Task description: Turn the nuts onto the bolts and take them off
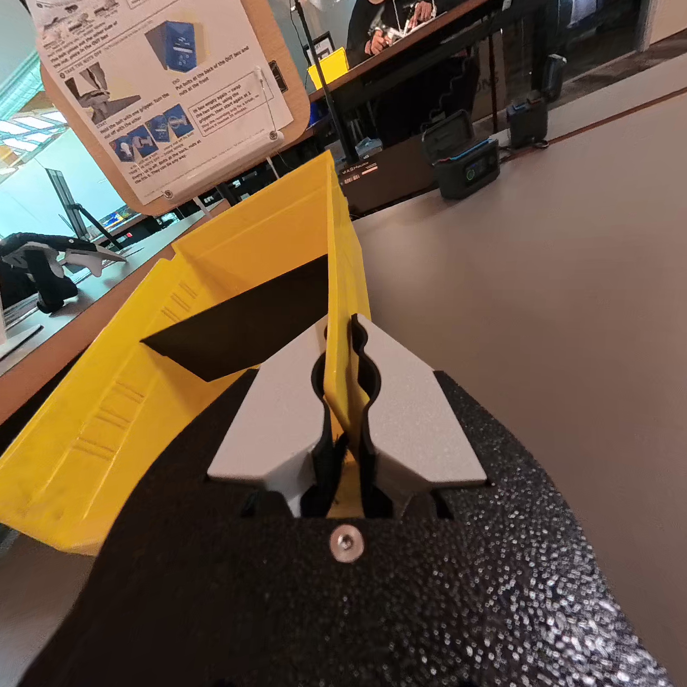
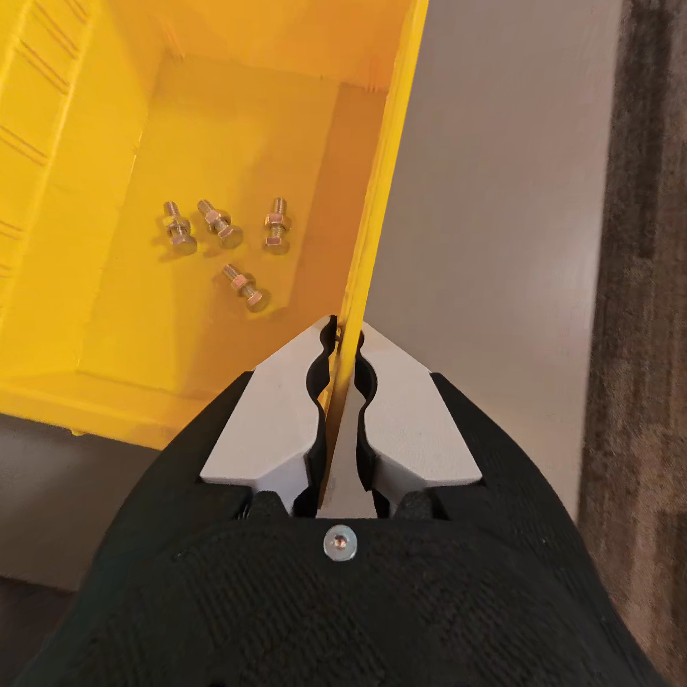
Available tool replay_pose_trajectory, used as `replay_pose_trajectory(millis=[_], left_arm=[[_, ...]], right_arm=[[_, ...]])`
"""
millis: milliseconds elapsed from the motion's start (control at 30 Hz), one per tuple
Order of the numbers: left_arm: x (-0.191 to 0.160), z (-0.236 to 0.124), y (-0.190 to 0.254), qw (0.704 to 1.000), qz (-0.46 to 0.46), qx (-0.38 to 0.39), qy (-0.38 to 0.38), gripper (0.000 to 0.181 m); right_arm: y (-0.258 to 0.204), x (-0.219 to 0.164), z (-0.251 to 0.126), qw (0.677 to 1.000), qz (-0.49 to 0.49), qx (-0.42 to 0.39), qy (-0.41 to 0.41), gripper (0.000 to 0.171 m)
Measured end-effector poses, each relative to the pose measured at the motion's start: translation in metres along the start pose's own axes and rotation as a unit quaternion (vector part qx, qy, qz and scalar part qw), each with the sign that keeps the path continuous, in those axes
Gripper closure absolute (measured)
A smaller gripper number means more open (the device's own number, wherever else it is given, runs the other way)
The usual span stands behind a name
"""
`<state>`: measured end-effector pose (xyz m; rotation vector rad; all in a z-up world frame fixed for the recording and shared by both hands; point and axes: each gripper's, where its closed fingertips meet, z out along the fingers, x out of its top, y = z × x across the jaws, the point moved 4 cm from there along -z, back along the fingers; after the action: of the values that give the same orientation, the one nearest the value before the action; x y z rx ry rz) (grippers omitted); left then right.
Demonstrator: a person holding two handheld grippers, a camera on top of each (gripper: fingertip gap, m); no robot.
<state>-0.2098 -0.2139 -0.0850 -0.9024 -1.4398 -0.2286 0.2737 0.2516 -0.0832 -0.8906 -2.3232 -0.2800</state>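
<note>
Both grippers' wavy grey fingers (image 1: 405, 394) (image 2: 275, 405) clamped on smooth yellow plastic bin (image 1: 238, 241) (image 2: 386, 186) walls.

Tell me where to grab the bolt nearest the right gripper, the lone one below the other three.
Grip the bolt across its bare shank between nut and head, coming from above. It lies flat on the yellow bin floor, clear of the others. The right gripper is clamped on the bin wall, so release first.

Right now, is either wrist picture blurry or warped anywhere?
Left wrist view: sharp at the left claw, table edges bowed by the wide lens. Right wrist view: bolts fairly crisp, yellow bin wall soft and smeared at the left edge.
</note>
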Motion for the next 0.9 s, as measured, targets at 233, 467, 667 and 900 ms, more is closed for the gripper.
replay_pose_trajectory(millis=[233,467,667,900], left_arm=[[0.018,-0.01,-0.002,1.0,-0.007,0.007,0.018,0.179],[0.081,-0.025,0.003,0.996,-0.001,0.003,0.087,0.179],[0.172,-0.044,0.052,0.976,0.008,-0.069,0.205,0.179],[0.277,-0.077,0.179,0.902,0.015,-0.281,0.328,0.179]], right_arm=[[-0.093,0.028,0.035,0.997,-0.027,0.05,0.053,0.163],[-0.221,0.046,0.038,0.97,-0.1,0.183,0.124,0.126],[-0.226,0.08,-0.018,0.912,-0.092,0.199,0.346,0.107],[-0.094,0.088,-0.116,0.843,0.005,0.01,0.538,0.12]])
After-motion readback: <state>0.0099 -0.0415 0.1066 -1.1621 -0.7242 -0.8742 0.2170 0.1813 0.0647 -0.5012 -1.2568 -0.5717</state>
